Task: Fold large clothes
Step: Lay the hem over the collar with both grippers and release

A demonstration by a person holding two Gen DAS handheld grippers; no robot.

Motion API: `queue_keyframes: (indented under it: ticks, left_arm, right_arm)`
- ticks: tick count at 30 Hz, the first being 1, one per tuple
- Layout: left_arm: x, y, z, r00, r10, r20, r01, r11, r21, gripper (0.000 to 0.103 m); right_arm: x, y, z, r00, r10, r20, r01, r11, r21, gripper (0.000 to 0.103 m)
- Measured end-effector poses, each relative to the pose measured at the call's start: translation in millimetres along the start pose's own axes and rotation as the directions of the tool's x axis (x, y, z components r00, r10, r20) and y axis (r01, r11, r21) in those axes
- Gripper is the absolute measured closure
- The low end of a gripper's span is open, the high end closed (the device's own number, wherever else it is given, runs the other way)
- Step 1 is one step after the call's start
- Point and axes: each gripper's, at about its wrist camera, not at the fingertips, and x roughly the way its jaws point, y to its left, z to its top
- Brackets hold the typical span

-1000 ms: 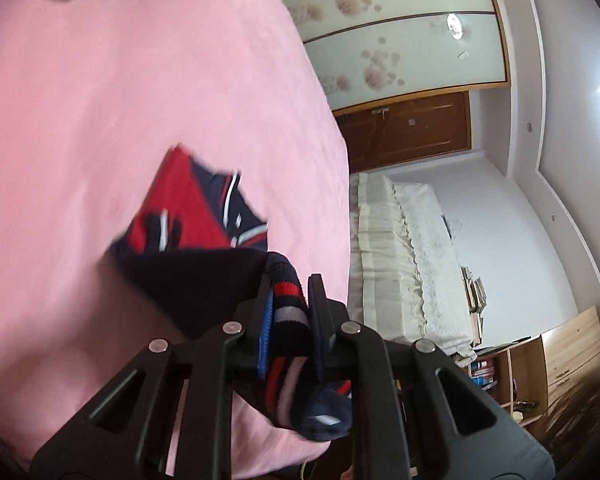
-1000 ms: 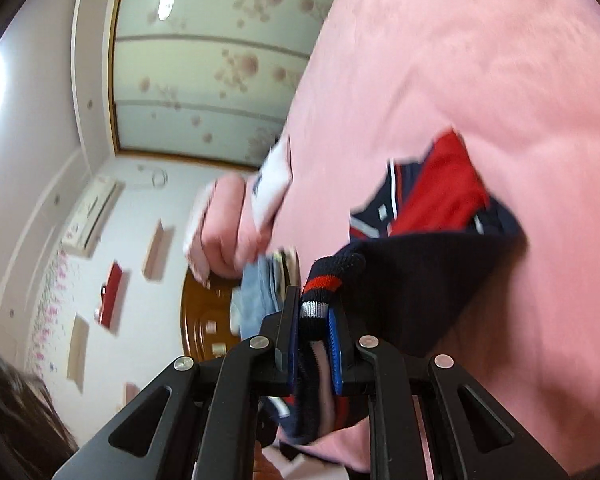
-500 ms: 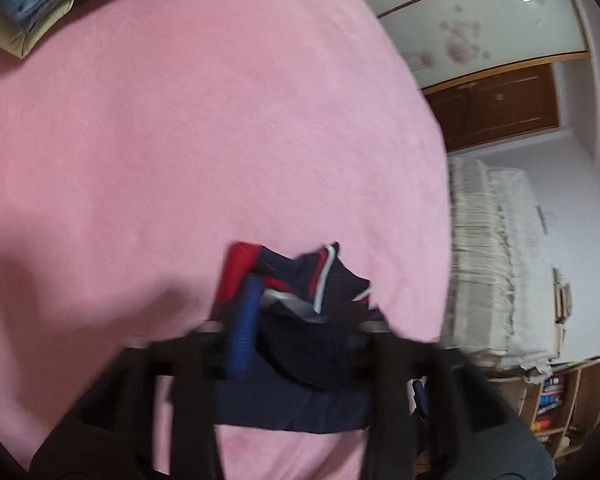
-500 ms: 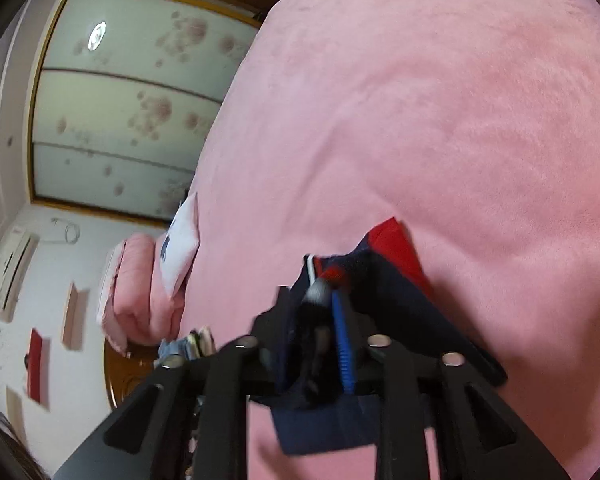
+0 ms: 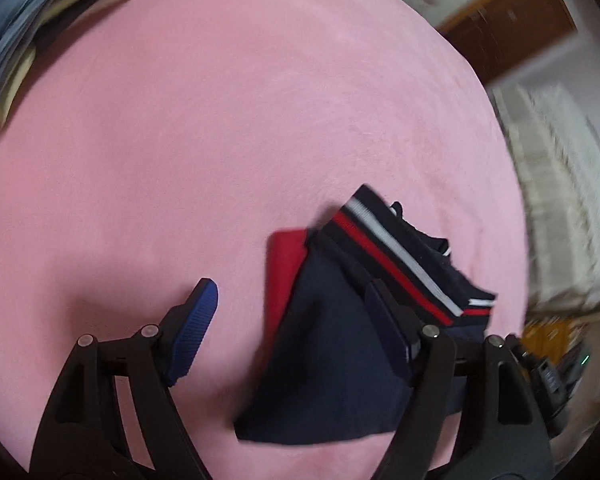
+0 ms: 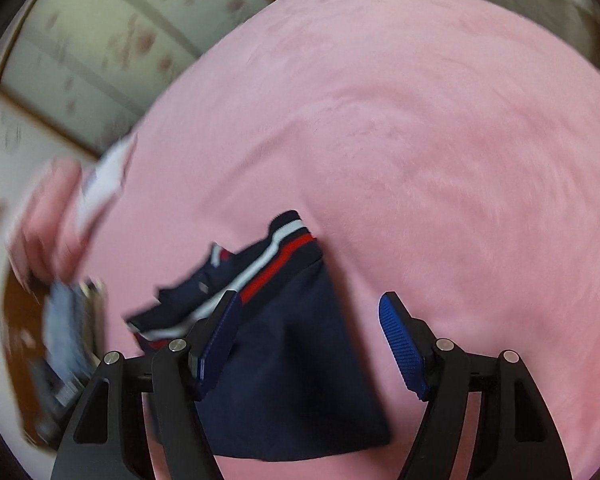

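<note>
A navy garment with a red and white striped hem [image 5: 332, 344] lies folded on the pink bed [image 5: 220, 120]. It also shows in the right wrist view [image 6: 292, 360]. A red part sticks out at its left edge. My left gripper [image 5: 288, 320] is open, just above the garment's left half, holding nothing. My right gripper [image 6: 312, 340] is open above the garment's right half, holding nothing. The blue pads [image 6: 400, 344] are spread wide.
A stack of folded clothes [image 5: 28, 32] lies at the bed's far left corner. A pink pillow and a white item [image 6: 104, 176] lie at the bed's edge. A white bed [image 5: 560, 200] and a wooden door [image 5: 512, 28] are to the right.
Both grippers have opened and let go of the striped hem. The garment has dropped flat onto the bed, folded over itself. Both cameras have tilted down toward the bed.
</note>
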Motion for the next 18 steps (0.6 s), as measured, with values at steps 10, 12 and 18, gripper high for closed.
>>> queue_keyframes:
  ticks: [10, 12, 18]
  left_arm:
    - [37, -67, 25, 1.0, 0.018, 0.002, -0.018, 0.951, 0.31, 0.078]
    - [42, -73, 22, 1.0, 0.026, 0.005, -0.026, 0.941, 0.337, 0.093]
    - [15, -70, 17, 0.993, 0.042, 0.112, -0.072, 0.958, 0.278, 0.1]
  right_arm:
    - [61, 9, 1, 0.989, -0.037, -0.142, -0.013, 0.942, -0.334, 0.031]
    - [73, 13, 2, 0.985, -0.04, -0.166, -0.024, 0.932, -0.363, 0.031]
    - [82, 25, 1, 0.981, -0.003, -0.193, -0.077, 0.912, -0.403, 0.037]
